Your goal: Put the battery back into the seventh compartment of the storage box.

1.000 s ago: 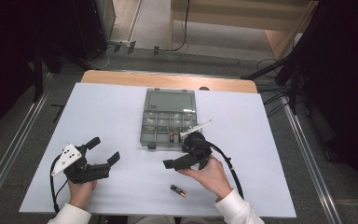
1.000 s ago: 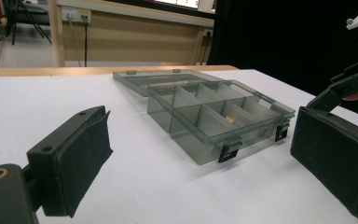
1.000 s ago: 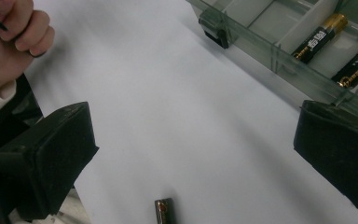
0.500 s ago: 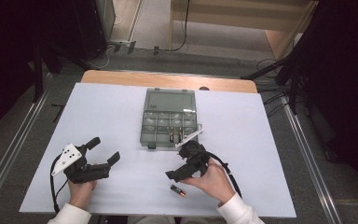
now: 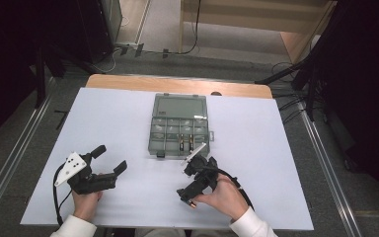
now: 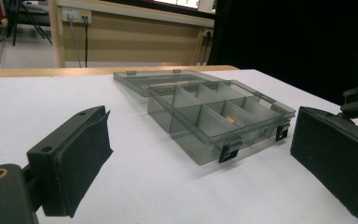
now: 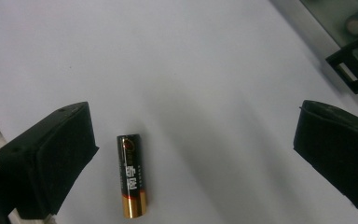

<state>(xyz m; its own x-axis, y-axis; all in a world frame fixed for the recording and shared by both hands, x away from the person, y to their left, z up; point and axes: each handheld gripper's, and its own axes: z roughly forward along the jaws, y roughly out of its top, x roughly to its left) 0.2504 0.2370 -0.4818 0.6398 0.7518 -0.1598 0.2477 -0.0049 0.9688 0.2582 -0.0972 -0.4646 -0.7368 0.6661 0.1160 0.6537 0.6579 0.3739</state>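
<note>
Where the white table (image 5: 128,128) runs toward its near edge, a battery (image 7: 132,175) lies flat on its side, close to that edge and just by the person's right hand (image 5: 224,197). It is a smooth cylinder, black over most of its length with a copper-gold band at one end; small white print runs along the black part, too fine to read. In the right gripper view it sits between the right gripper (image 7: 196,158) jaws, near the left-hand one and apart from both; the jaws stand wide, released, nothing held. Jaw pads are matte black, rough like foam. Bare table stretches between the battery and the organizer box (image 5: 180,131), which sits mid-table, well apart from all edges. Box is smoky translucent plastic, rectangular, lid (image 5: 180,105) laid open flat on the far side, thin dividers forming small compartments, two black latches (image 6: 228,151) on the near wall. Some compartments hold small items, too small to identify. The left gripper (image 5: 106,165) is held in the left hand (image 5: 86,200) over the near left part of the table, jaws spread apart, empty, facing the box. A wide clear surface lies around it. Beyond the far edge is a wooden strip (image 5: 177,86), then floor.
</note>
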